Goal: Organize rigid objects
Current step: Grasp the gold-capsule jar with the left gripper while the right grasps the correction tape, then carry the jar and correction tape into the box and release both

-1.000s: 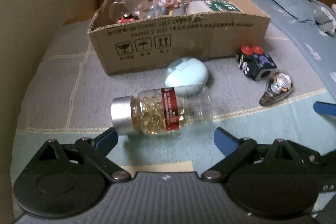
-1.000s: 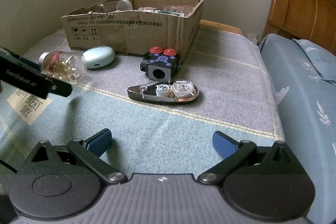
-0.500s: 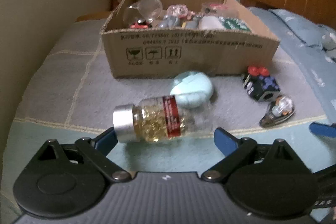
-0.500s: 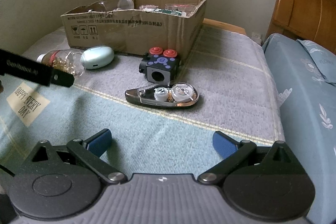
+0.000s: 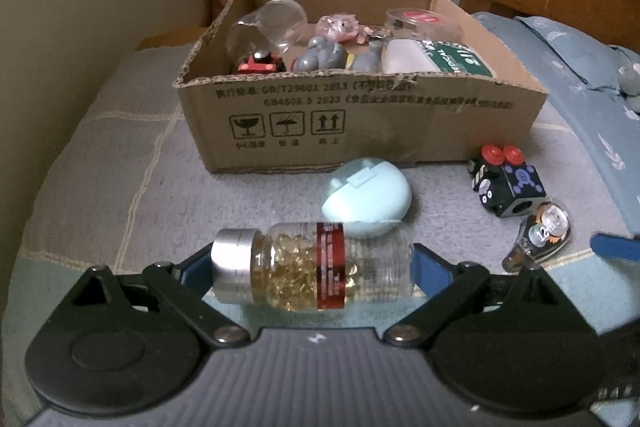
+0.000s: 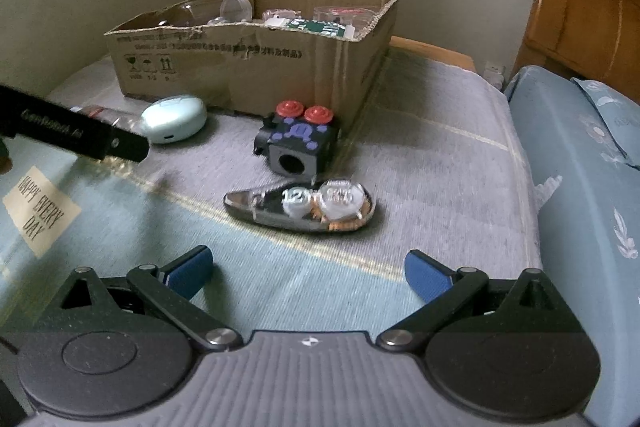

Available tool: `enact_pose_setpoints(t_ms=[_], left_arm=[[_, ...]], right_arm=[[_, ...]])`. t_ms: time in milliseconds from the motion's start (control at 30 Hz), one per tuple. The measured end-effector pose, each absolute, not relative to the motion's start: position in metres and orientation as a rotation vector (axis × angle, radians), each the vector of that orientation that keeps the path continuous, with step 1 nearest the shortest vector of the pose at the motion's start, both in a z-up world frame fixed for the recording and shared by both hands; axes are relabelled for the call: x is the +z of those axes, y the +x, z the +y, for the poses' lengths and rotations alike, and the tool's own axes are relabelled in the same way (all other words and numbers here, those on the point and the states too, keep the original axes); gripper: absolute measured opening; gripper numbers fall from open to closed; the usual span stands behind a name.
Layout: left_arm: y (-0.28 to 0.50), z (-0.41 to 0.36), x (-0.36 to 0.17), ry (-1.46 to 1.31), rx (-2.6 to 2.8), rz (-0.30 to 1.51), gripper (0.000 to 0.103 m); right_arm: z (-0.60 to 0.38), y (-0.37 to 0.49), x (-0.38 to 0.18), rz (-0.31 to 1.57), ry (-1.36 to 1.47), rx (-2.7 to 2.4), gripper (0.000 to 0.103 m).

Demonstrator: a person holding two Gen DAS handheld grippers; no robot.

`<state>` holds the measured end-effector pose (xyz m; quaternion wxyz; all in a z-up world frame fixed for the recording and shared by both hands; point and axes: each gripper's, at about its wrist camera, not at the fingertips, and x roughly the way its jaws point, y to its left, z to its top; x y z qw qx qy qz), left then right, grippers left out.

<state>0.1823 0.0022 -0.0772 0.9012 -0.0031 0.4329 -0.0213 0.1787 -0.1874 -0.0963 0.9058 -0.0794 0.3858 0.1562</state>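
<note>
Step in hand: you are lining up a pick of the capsule bottle (image 5: 316,269), which lies on its side on the bed cover (image 5: 100,163), silver cap to the left, just near of the pale blue case (image 5: 366,201) and the cardboard box (image 5: 360,123). Your left gripper (image 5: 312,267) stands wide, a blue pad at each end of the bottle; whether either pad touches it cannot be told, and nothing is clamped yet. Your right gripper (image 6: 308,269) is spread wide and empty, hovering near of the correction tape dispenser (image 6: 300,209), with the black fidget cube (image 6: 298,143) just beyond it. My judgement is that the next move calls for closing the left jaws squarely on cap and base, since a round bottle gripped endwise may roll or slip, then lifting it over the box's near wall among the things already inside. Three loose items would then remain outside: case, cube, dispenser. Legible writing: the box front carries three handling symbols, a broken glass, an umbrella and twin arrows, under a printed line partly reading "2013" and "2023"; a green pack (image 5: 452,57) inside shows "MEDICAL"; the dispenser shows "12"; a fabric patch (image 6: 40,211) on the cover reads "HAPPY EVERY DAY". The bottle's red label is unreadable.
</note>
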Motion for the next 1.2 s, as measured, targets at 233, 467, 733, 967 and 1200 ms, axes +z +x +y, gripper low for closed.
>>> enact_pose_setpoints(t_ms=[233,467,733,967,1200], left_arm=[[0.184,0.005,-0.077,-0.002,-0.052,0.898,0.097],[0.186,0.008,-0.077,-0.006,-0.072,0.909,0.093],[0.186,0.008,-0.077,0.028,-0.108,0.919,0.093],[0.184,0.012,-0.074,0.056,-0.157,0.946,0.093],[0.182,0.016,-0.049,0.113,-0.226,0.942,0.093]], right_arm=[[-0.178,0.204,-0.096,0.791,-0.181,0.365,0.103],[-0.174,0.213,-0.096,0.79,-0.185,0.376,0.103],[-0.173,0.213,-0.09,0.799,-0.189,0.372,0.093],[-0.173,0.208,-0.084,0.807,-0.197,0.375,0.093],[-0.174,0.201,-0.056,0.775,-0.232,0.42,0.093]])
